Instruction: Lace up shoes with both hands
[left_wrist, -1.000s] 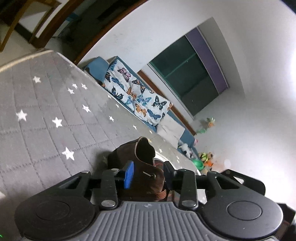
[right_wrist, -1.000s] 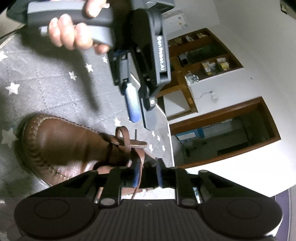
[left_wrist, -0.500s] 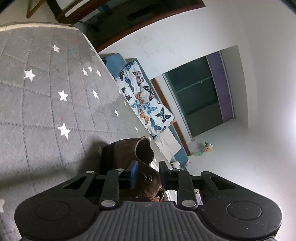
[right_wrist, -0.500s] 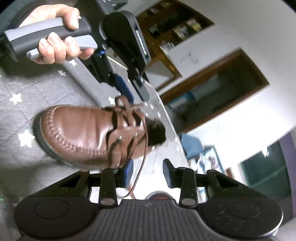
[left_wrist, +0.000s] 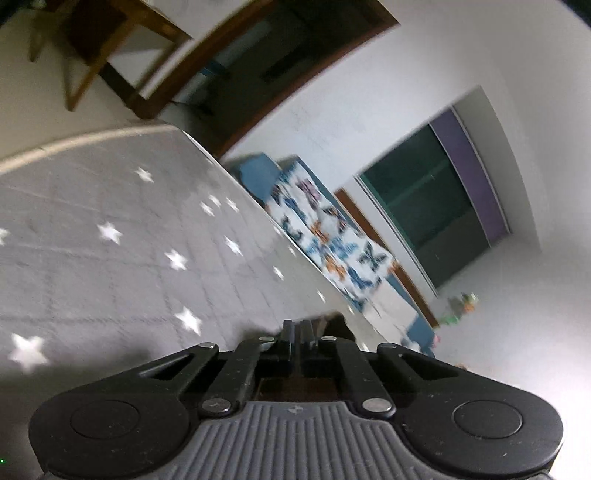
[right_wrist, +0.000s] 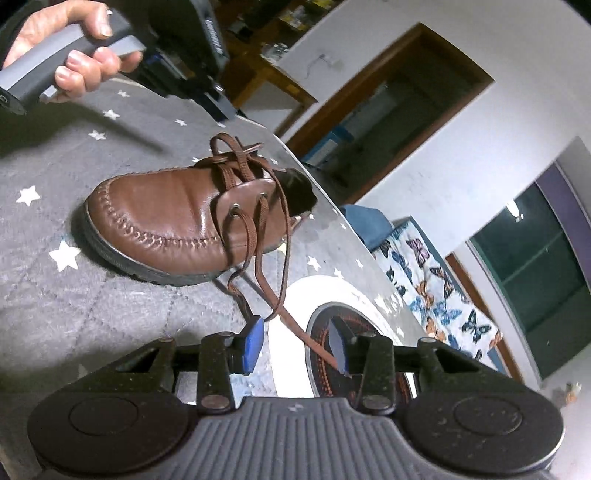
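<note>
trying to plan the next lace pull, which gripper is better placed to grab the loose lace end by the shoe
Right. The right gripper, whose jaws have just been opening, has the lace running loose between its pads beside the brown shoe. The left gripper is shut and sits beyond the shoe, apart from that end.

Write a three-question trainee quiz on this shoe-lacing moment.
1. True or false: the brown leather shoe lies tipped on its side on the grey star-patterned mat.
2. What runs between the blue pads of the right gripper? A) a brown shoelace B) a white sock C) nothing
3. Which gripper has its jaws shut together?

Key
1. False: it stands on its sole.
2. A. The jaws have just been opening, with the lace between them.
3. The left gripper.
</note>
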